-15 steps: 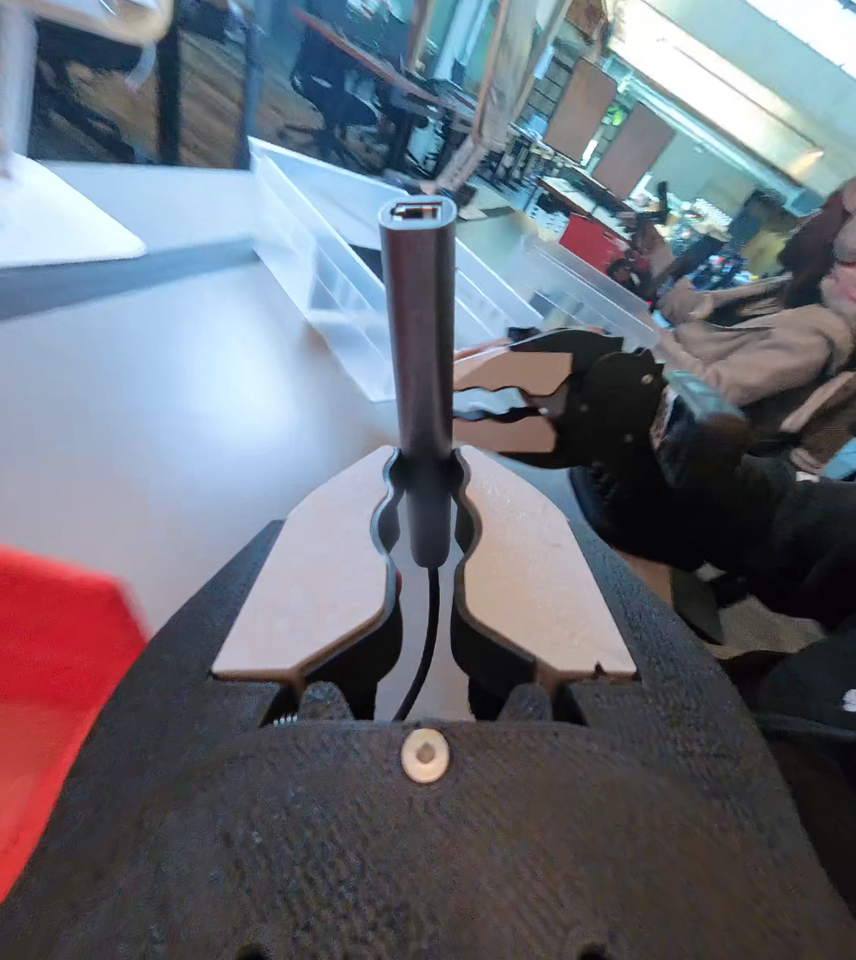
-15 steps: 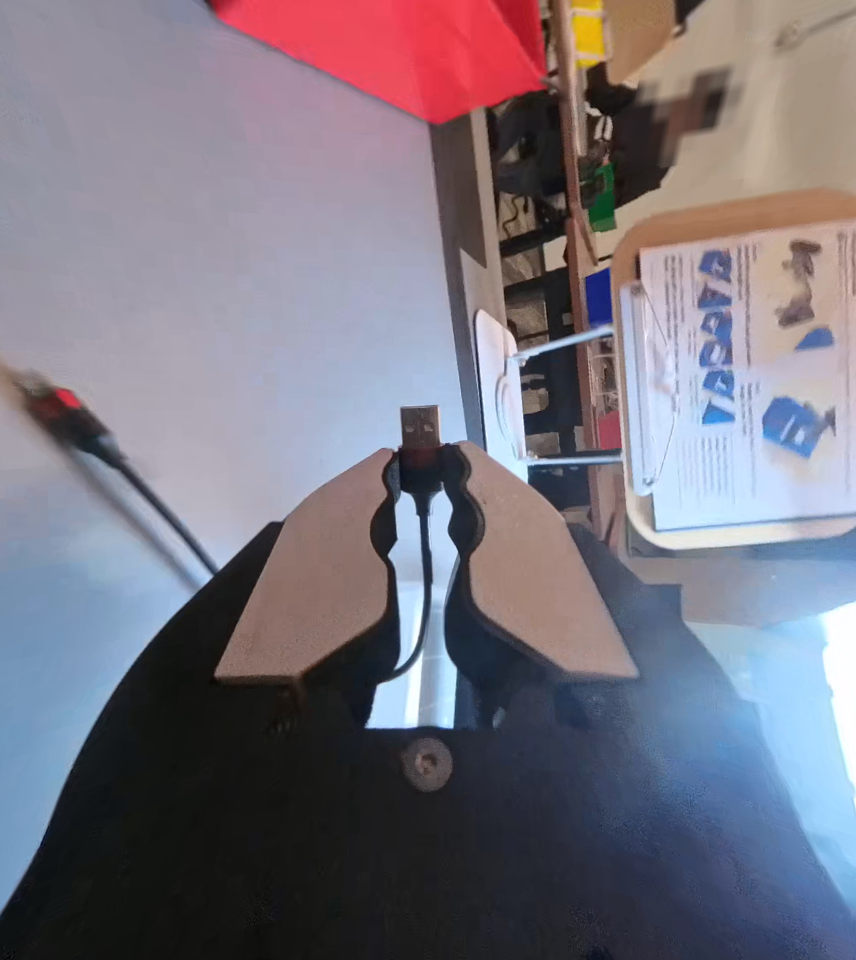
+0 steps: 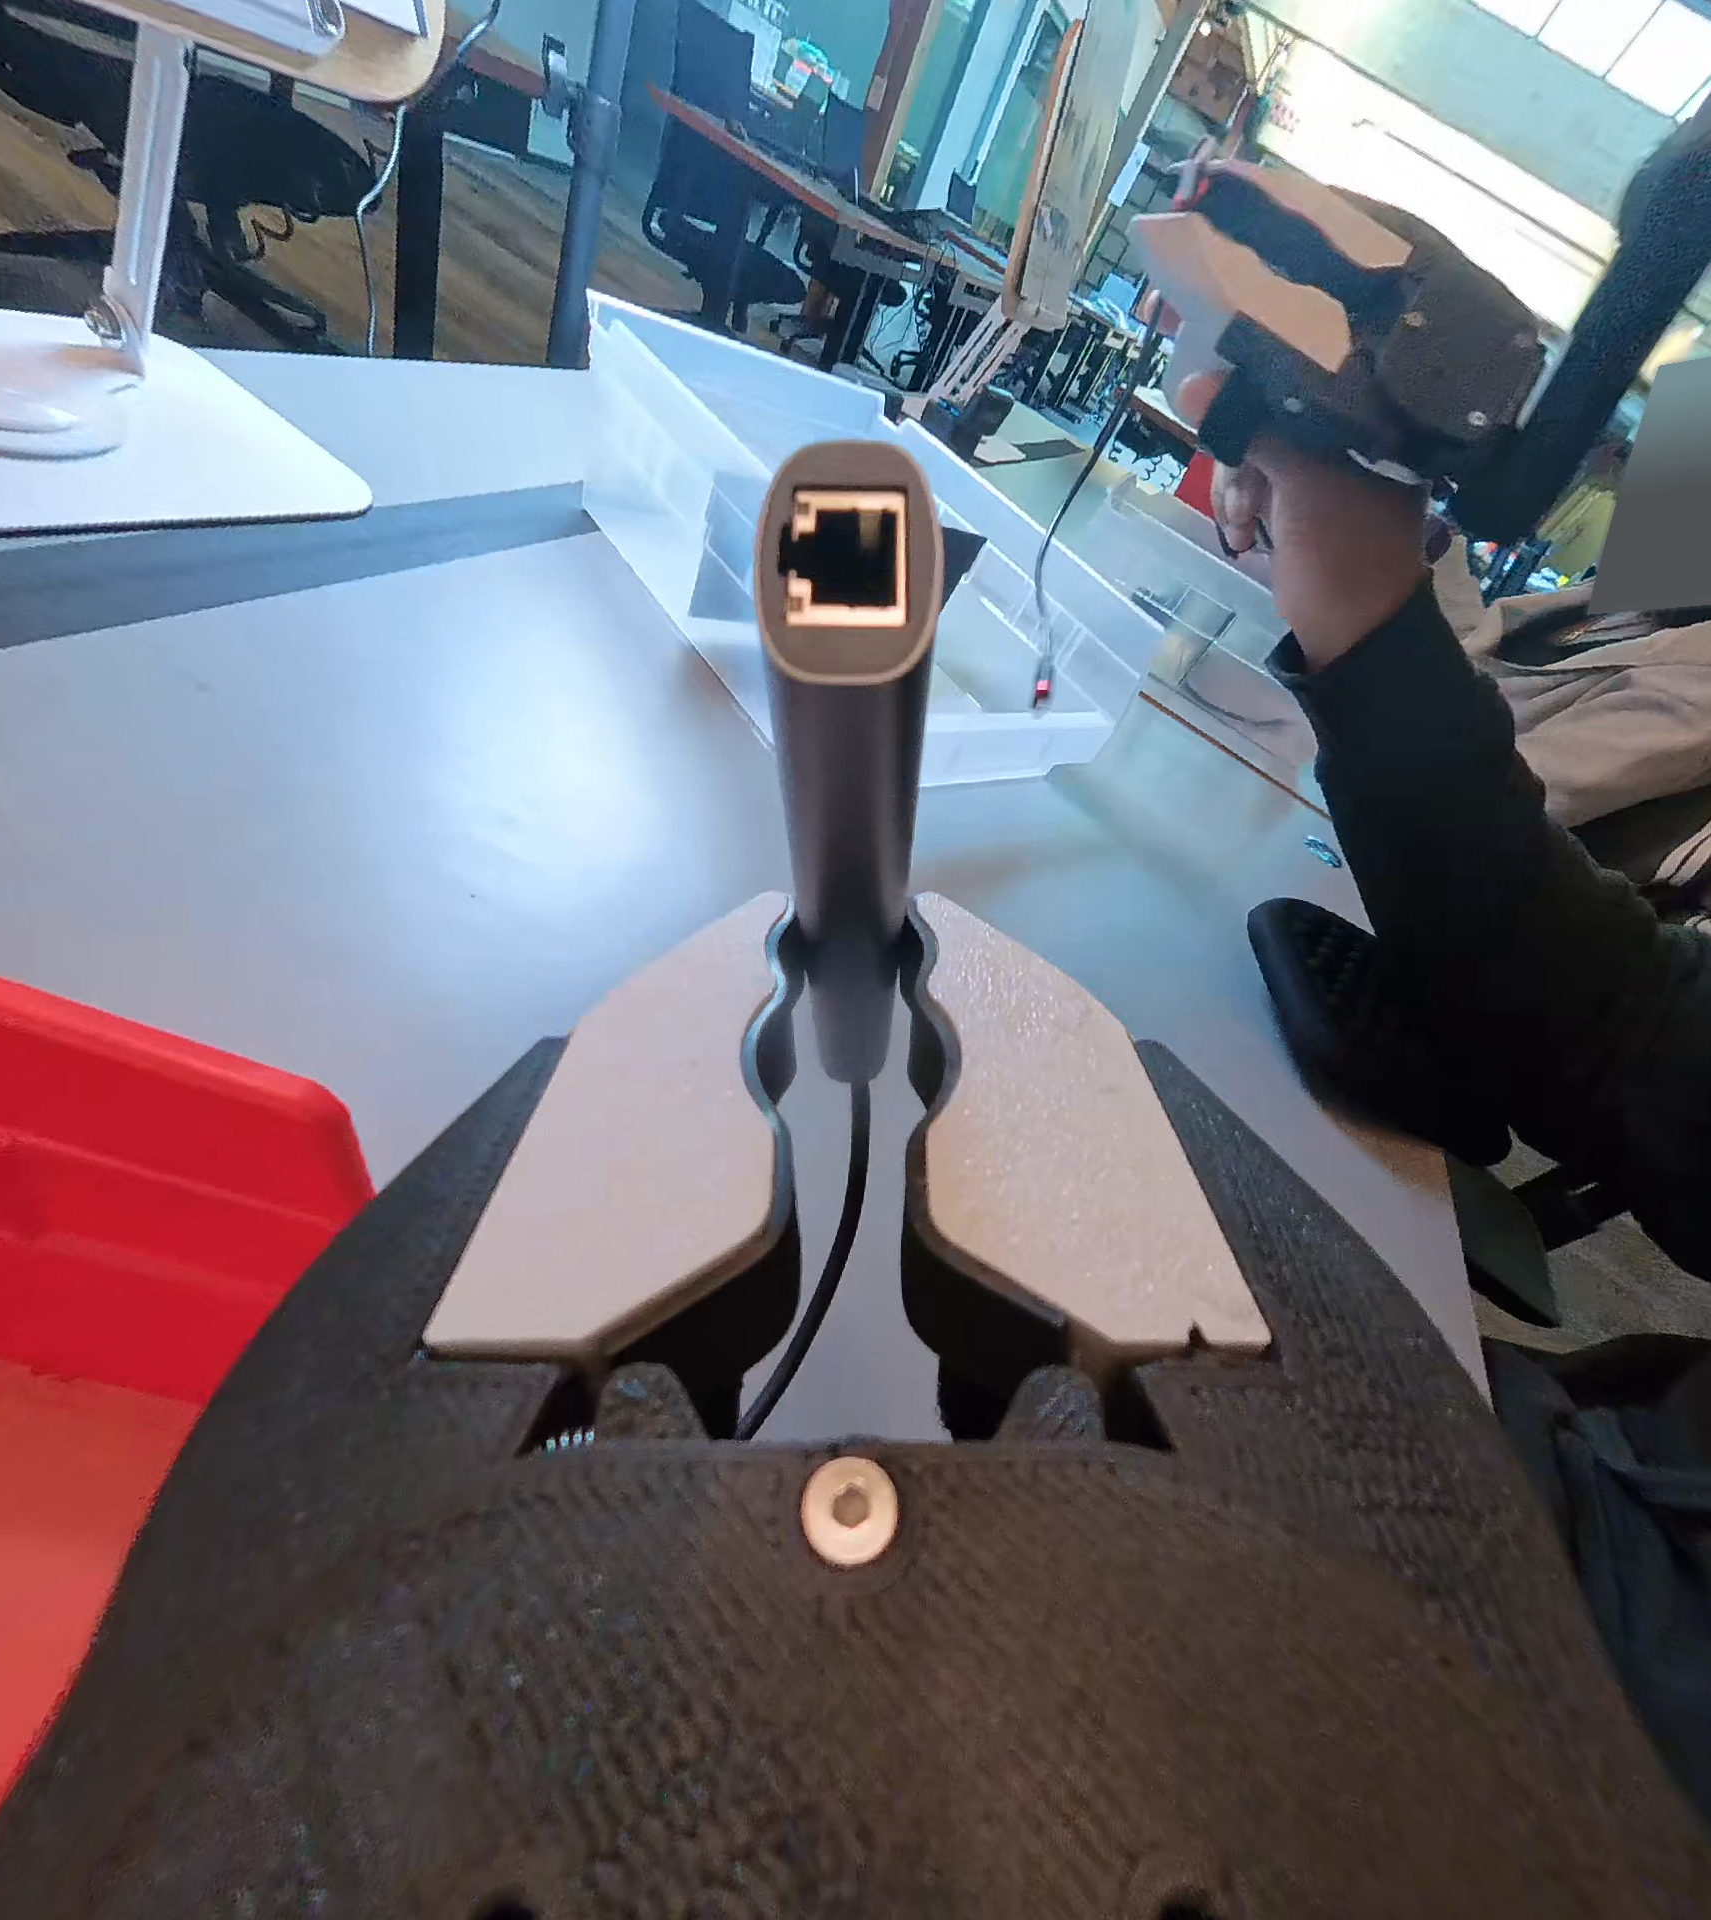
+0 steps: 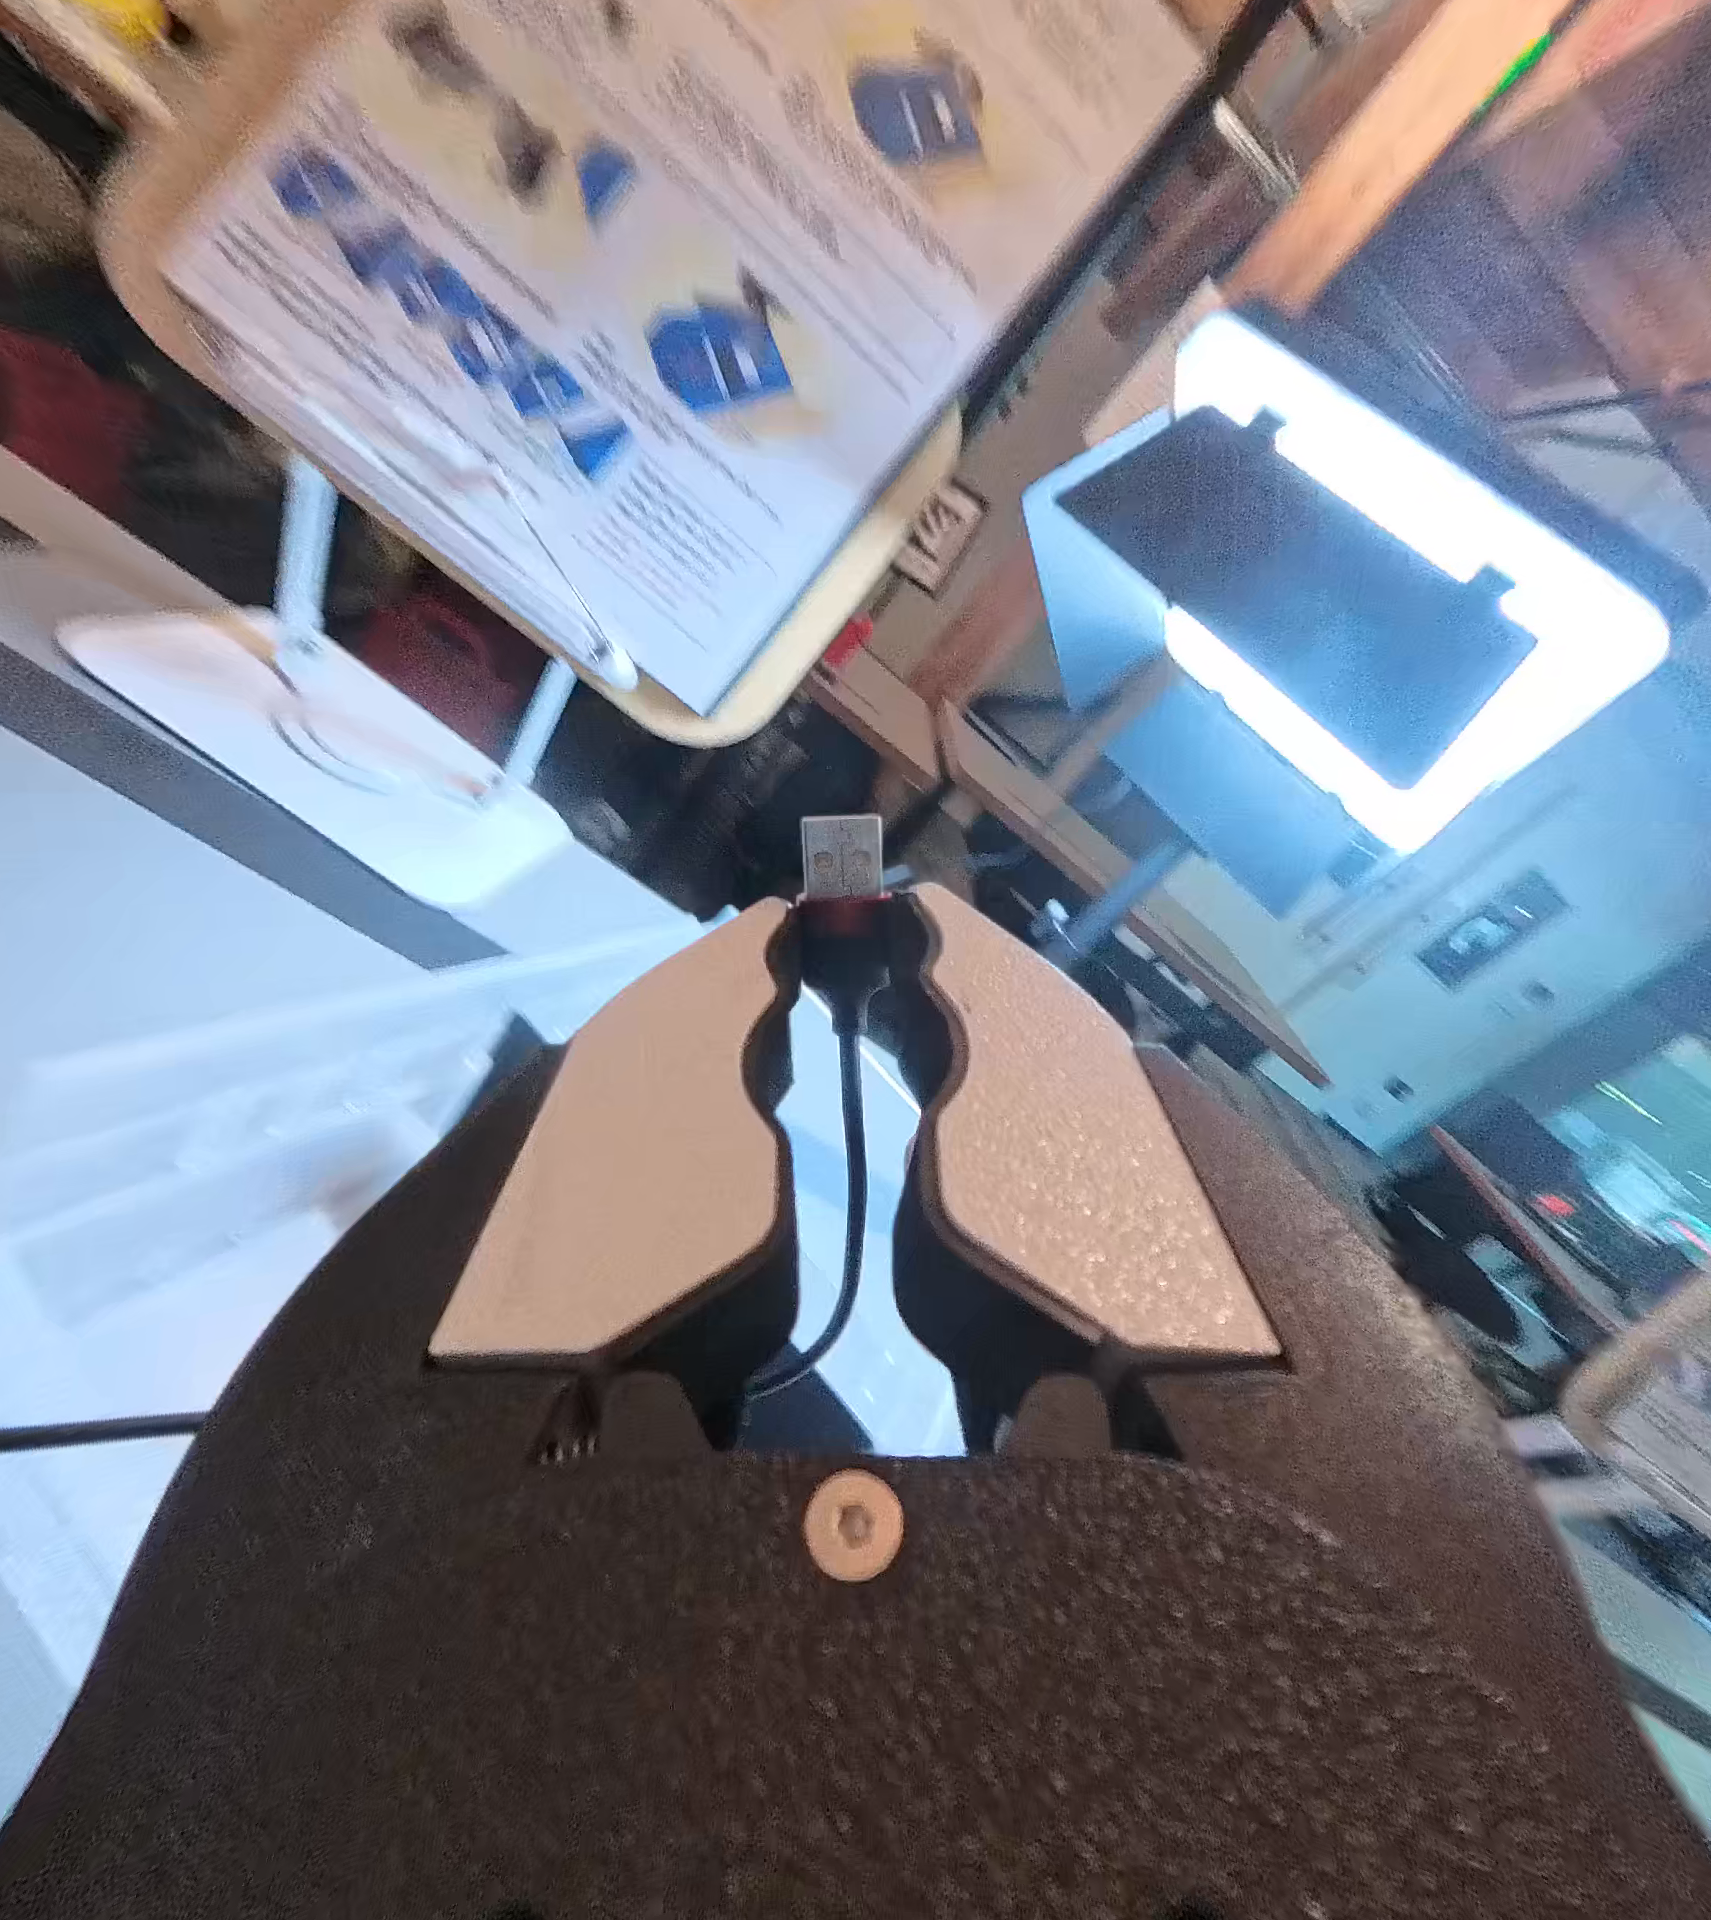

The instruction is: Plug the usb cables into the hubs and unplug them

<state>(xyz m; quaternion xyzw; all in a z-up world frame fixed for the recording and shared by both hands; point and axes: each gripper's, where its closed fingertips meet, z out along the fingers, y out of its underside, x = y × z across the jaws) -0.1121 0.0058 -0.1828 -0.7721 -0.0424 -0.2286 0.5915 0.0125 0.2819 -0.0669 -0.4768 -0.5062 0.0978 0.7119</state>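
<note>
left gripper [image 3: 849, 940] clamped on the lower end of the hub [image 3: 849, 717], fingers pressed to both its sides. hub is a slim dark grey bar with rounded edges, standing out forward from the fingertips above the white table [image 3: 311, 748]; its far end face shows a squarish socket with a pale metal rim and black inside. thin black lead [image 3: 815, 1288] leaves the hub's near end and runs back between the fingers into the gripper body. right gripper [image 4: 843, 914] closed on the usb cable [image 4: 849, 1122] just behind its plug: red collar pinched at the fingertips, bare silver metal plug [image 4: 840, 857] poking out past them, black cord trailing back through the gap. in the left wrist view the right gripper [image 3: 1235, 260] is up at upper right, held in a person's hand [image 3: 1318, 540] in a dark sleeve, well apart from the hub; cable hangs slack below it and its other end, red-tipped, dangles over the clear plastic tray [image 3: 996, 665] that lies behind the hub. plug and hub not joined. red bin [image 3: 72, 1195] at the left edge of the table. white stand with a printed sheet [image 4: 570, 312] at the table's far side, blurred.
</note>
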